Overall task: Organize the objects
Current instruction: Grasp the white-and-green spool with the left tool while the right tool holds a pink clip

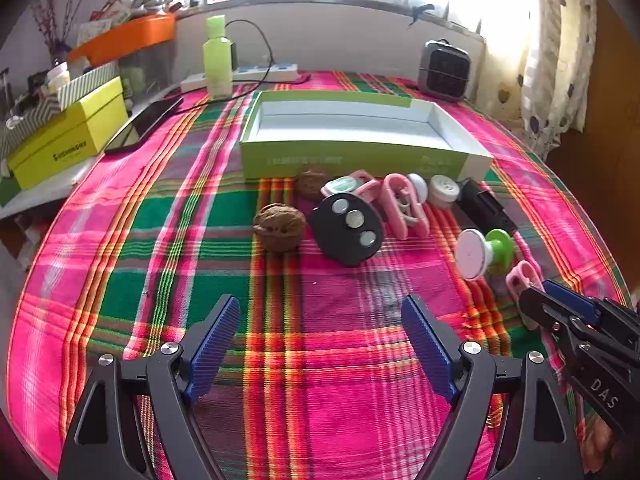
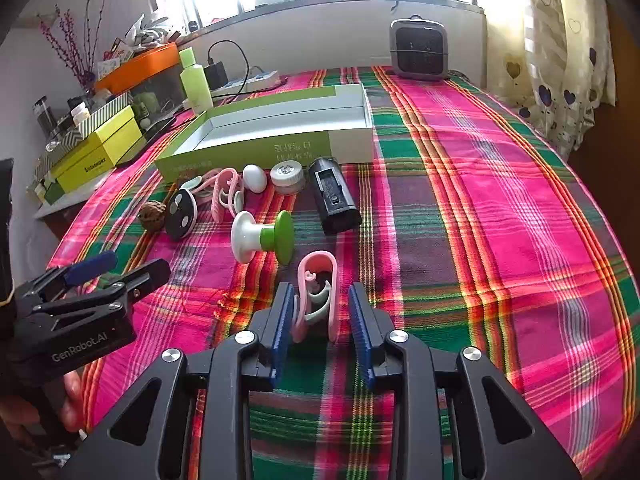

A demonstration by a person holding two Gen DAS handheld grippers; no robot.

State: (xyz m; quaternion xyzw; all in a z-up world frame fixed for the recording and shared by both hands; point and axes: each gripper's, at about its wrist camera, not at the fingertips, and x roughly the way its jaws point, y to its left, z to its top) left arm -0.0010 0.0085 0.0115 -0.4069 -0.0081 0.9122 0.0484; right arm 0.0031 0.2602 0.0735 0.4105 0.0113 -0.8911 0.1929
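A pink clip [image 2: 316,296] lies on the plaid cloth between the blue pads of my right gripper [image 2: 322,308]; the jaws stand around it with a small gap on each side. It also shows in the left wrist view [image 1: 524,280]. My left gripper [image 1: 320,320] is wide open and empty above bare cloth. An open green-and-white box [image 1: 360,132] stands behind a row of small objects: two walnuts [image 1: 279,227], a black remote [image 1: 347,229], another pink clip [image 1: 404,204], a white cap [image 1: 443,191], a black holder [image 1: 484,206] and a white-green spool [image 1: 486,252].
A grey heater [image 2: 420,50] stands at the table's far edge. A green bottle [image 1: 218,58], power strip [image 1: 248,76], phone [image 1: 144,124] and yellow box [image 1: 68,140] are at the back left. A curtain hangs on the right.
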